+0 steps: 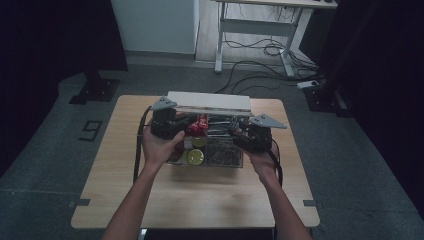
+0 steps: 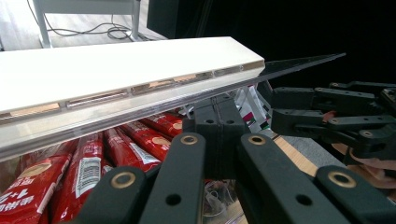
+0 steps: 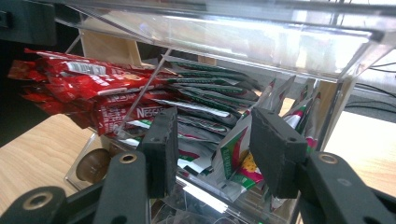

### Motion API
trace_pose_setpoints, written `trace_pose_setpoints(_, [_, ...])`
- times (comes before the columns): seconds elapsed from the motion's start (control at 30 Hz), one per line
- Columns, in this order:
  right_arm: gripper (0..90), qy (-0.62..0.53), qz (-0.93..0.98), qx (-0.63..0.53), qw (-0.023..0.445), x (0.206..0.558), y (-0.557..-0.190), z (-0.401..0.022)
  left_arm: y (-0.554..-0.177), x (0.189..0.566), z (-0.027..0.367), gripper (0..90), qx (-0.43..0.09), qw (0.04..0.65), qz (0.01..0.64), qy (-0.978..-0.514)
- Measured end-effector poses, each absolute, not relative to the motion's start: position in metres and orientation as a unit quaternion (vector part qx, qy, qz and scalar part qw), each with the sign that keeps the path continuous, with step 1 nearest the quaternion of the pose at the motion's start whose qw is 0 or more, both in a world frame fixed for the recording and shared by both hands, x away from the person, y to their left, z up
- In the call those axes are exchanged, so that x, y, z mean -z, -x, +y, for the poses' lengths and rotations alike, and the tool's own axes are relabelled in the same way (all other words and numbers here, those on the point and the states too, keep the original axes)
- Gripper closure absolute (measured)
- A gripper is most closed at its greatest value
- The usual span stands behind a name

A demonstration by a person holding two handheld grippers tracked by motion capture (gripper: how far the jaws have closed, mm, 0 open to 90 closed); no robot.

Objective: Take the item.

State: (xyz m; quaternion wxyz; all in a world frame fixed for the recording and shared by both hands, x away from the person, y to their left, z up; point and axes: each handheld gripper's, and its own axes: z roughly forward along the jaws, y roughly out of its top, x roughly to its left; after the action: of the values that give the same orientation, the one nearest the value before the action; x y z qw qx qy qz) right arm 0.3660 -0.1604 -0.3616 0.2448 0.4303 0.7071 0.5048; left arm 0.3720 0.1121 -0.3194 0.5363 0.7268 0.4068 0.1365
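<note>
Left gripper (image 1: 167, 125): we see it at the left end of the organiser, its jaws brought together around the edge of the clear lid (image 2: 299, 63), which it holds tilted up.
Lid: we read it as a clear panel with a white slab (image 1: 210, 103) on top, hinged open over the box.
Clear organiser box (image 1: 212, 161): it sits mid-table on the wooden table (image 1: 115, 190), divided into compartments.
Red sachets (image 3: 93, 88): we see them stacked in the left rear compartment, one marked Nescafé.
Green-and-white sachets (image 3: 210, 93): they stand in the next compartment to the right.
Right gripper (image 3: 212, 149): its jaws stand apart at the box's open top, with upright sachets between the pads; we cannot tell whether either pad touches them.
</note>
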Motion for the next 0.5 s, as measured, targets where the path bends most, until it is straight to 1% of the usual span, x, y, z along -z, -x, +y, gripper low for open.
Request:
trace_pose_setpoints(0.23, [56.4, -0.439, 0.708, -0.492, 0.250, 0.366, -0.377, -0.156, -0.372, 0.320, 0.112, 90.0, -0.137, 0.536, 0.407, -0.727])
trace_pose_setpoints(0.5, [58.1, -0.447, 0.711, -0.476, 0.261, 0.372, -0.383, -0.153, -0.372, 0.320, 0.113, 90.0, -0.137, 0.536, 0.408, -0.726])
